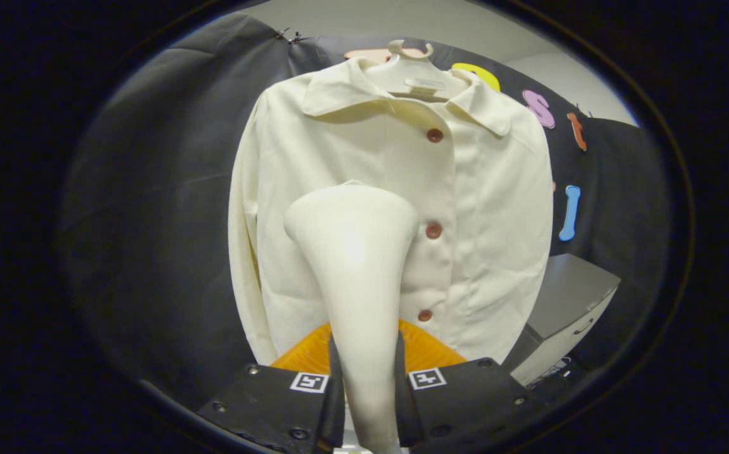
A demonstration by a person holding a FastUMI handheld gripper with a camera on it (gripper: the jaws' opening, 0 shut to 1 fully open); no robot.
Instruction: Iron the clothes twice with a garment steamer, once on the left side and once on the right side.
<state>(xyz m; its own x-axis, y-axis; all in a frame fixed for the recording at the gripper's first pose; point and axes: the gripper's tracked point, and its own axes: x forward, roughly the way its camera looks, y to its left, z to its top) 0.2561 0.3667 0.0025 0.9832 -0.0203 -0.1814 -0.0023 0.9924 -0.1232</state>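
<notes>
Gripper view: your gripper [364, 391] is clamped on the cream plastic steamer [355, 252]; glide its flared head slowly along the cream buttoned shirt [484, 208], keeping contact light.

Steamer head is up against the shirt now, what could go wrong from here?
1. The gripper clamps only the steamer handle's narrow lower part; a push could twist it.
2. Its head sits close beside the middle button and could snag there.
3. The shirt hangs from one hanger and may swing away.
</notes>
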